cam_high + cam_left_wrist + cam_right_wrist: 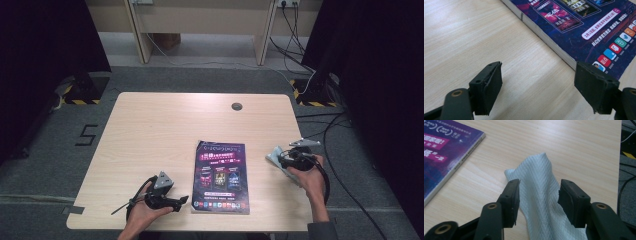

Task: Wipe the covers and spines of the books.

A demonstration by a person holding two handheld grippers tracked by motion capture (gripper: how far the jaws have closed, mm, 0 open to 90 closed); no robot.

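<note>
Pale wood-grain laminate forms the top of the counter (pixel 150 130), on which a purple-covered book (pixel 221 176) is laid flat, closed, cover upward, near the person's edge and between the two hands. White embossed paper towel (pixel 541 195), crumpled into a long strip, is seen in the right gripper view lying on the counter to the right of the book and apart from it; in the high view it appears as a pale grey-white shape just in front of the right hand. The right claw (pixel 539 202) is held low over this towel, its jaws partly apart on either side of the strip, with the towel between them; the pads are not seen to press on it. The left claw (pixel 537 85) is held near the book's lower left corner, its jaws set wide apart over bare wood, nothing between them; the book's page edge and corner are seen just beyond the further jaw, and contact cannot be told. A round grommet (pixel 236 106) is set in the counter near its far edge. Grey carpet and trailing black cables (pixel 340 165) are noted on the floor at the right.
</note>
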